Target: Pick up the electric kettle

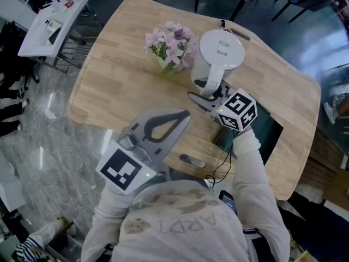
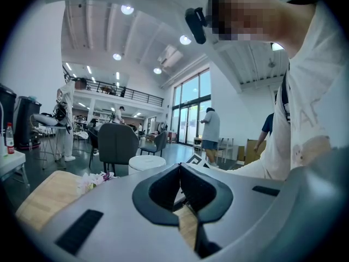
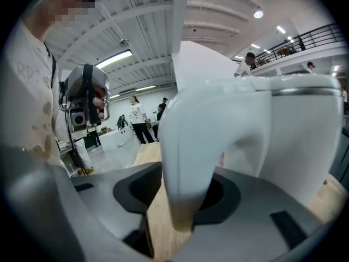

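Right gripper (image 1: pixel 206 94): 2 jaws clamped on the handle (image 3: pixel 191 146) of the electric kettle (image 1: pixel 218 56), which stands on the wooden table (image 1: pixel 120 64) just beside the flowers (image 1: pixel 172 42). Left gripper (image 1: pixel 184 115): jaws pressed together (nothing between them), above the table's near edge.

Flowers (image 1: pixel 172 41) just beside kettle (image 1: pixel 221 51)

We record a white electric kettle (image 1: pixel 221 53) upright on the wooden counter (image 1: pixel 109 86), with pink flowers (image 1: pixel 172 43) just beside it at 9 o'clock. The right gripper (image 1: pixel 210 96) meets its handle at 6 o'clock, jaws either side. The left gripper (image 1: pixel 182 115) hangs at 7 o'clock, apart from it.
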Available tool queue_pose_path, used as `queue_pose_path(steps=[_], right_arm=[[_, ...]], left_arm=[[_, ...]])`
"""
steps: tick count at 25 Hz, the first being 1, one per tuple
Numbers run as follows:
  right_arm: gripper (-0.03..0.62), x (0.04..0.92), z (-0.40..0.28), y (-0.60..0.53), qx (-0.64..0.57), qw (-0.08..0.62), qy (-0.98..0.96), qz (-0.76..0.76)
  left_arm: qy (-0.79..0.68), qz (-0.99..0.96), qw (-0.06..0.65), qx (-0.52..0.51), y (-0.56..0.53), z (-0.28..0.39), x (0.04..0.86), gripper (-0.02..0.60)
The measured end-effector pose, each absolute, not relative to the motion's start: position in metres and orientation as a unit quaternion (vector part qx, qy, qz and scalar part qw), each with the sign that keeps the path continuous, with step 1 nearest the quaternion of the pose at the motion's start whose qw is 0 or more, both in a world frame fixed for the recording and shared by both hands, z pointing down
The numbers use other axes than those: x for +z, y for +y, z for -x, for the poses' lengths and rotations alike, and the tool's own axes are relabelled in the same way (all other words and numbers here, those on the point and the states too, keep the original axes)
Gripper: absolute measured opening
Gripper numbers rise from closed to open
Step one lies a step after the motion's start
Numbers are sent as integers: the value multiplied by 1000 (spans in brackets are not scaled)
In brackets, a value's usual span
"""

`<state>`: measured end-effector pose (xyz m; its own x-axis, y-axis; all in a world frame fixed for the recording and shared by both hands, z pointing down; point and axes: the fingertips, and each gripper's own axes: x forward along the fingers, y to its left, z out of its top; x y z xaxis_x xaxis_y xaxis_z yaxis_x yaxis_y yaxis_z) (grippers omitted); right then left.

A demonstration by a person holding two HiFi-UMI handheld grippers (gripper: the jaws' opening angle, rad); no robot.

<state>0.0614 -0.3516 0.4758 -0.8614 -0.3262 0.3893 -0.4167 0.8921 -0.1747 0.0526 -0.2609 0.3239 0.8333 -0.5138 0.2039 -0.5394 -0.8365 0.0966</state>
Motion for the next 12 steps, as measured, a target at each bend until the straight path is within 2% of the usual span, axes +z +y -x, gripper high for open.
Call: queue_pose_path(steps=[12], right_arm=[[170, 475, -50, -358, 109, 168, -957, -210]], left_arm=[[-284, -952, 81, 84, -269, -49, 329, 12]])
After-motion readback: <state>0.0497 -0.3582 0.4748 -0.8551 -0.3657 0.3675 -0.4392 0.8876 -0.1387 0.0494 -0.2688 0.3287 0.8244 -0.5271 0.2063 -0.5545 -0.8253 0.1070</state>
